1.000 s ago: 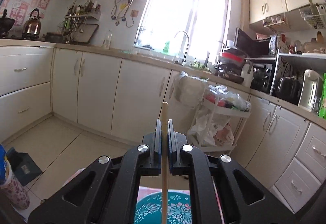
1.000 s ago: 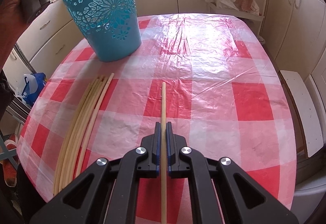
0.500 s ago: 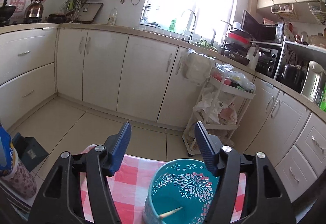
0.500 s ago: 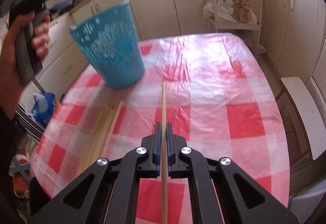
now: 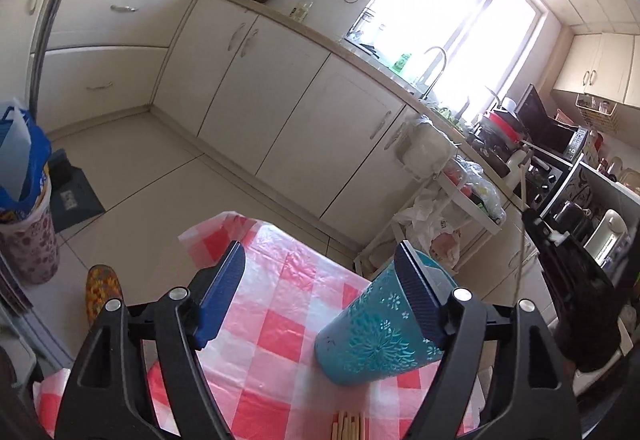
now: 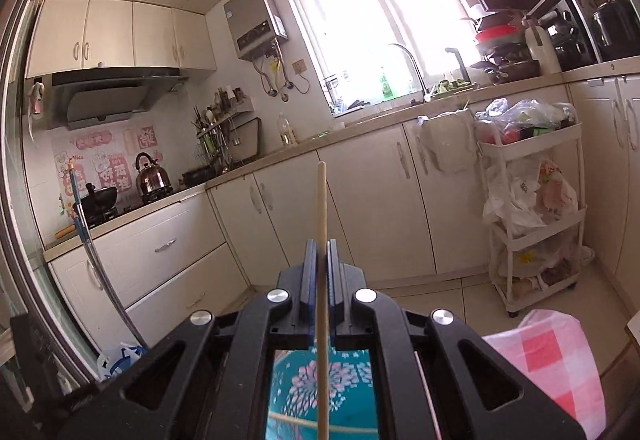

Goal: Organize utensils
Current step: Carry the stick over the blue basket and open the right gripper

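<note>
A teal patterned cup point(image 5: 374, 336) stands on the red-and-white checked tablecloth point(image 5: 276, 324). My left gripper point(image 5: 320, 296) is open and empty above the table, just left of the cup. Several loose wooden chopsticks point(image 5: 350, 427) lie at the near edge. My right gripper point(image 6: 321, 272) is shut on a wooden chopstick point(image 6: 322, 224) held upright over the cup's mouth point(image 6: 320, 392), where another chopstick point(image 6: 320, 423) lies inside. The right gripper with its chopstick also shows in the left wrist view point(image 5: 538, 224), raised right of the cup.
Cream kitchen cabinets point(image 5: 288, 88) line the far wall. A white trolley with bags point(image 6: 536, 220) stands at the right. A bin with a blue bag point(image 5: 24, 200) sits on the floor at the left. A table corner point(image 6: 548, 364) shows at the right.
My left gripper let its chopstick drop into the cup, opened, then pulled back and left. My right gripper lifted its chopstick off the table and swung it up over the cup.
</note>
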Demonstrator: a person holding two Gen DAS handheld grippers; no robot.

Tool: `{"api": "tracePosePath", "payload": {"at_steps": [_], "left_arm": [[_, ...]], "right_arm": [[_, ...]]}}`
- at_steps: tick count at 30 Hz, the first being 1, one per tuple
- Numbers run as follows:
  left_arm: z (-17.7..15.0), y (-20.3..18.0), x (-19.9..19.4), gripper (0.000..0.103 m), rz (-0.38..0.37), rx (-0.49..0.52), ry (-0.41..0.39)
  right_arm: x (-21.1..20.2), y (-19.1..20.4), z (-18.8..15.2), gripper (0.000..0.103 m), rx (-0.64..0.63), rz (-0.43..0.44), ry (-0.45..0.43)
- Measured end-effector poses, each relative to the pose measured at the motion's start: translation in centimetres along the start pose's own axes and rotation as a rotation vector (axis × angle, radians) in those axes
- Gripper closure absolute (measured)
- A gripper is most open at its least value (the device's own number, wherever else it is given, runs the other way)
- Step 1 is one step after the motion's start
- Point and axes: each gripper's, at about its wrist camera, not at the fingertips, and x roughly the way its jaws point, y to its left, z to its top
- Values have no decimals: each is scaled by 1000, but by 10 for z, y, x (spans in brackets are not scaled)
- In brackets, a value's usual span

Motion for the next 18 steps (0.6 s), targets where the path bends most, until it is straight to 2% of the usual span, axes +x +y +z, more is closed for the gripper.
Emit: {"api": "tracePosePath", "payload": {"at_steps": [4,7,11,18], "left_arm": [[-10,17,2,30,-3,-19,33],[-14,26,3,30,-11,-25,43],[-18,34,3,30,-18,-40,53],[-22,34,-4,29,-16,-29,65]], "right_arm": [[47,-11,-7,97,30,-17,126],[48,-5,-5,97,-23,-39,129],[46,-5,-22,97,-57,-41,172],[44,-11,-31,97,-38,-38,213]]}}
